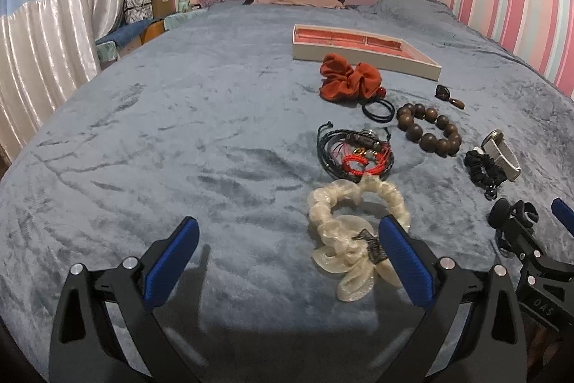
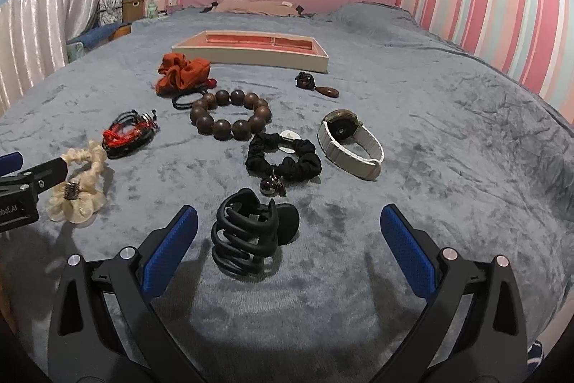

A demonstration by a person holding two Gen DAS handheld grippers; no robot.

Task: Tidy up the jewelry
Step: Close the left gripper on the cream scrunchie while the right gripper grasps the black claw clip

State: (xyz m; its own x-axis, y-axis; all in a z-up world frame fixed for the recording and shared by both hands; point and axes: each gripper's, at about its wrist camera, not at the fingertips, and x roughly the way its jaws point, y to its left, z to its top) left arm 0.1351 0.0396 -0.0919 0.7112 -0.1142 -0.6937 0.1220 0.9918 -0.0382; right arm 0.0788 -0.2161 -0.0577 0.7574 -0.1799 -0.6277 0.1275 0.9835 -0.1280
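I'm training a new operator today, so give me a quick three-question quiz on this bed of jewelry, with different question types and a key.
1. True or false: the tray already holds the wooden bead bracelet.
2. Which item lies nearest the right gripper? A) white-strap watch B) black claw clip C) orange scrunchie
3. Fill in: the left gripper hangs over the ______ scrunchie.

Key: 1 false; 2 B; 3 cream.

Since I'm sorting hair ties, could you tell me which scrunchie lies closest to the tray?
The orange scrunchie, just before the tray; the black and cream ones lie nearer the camera.
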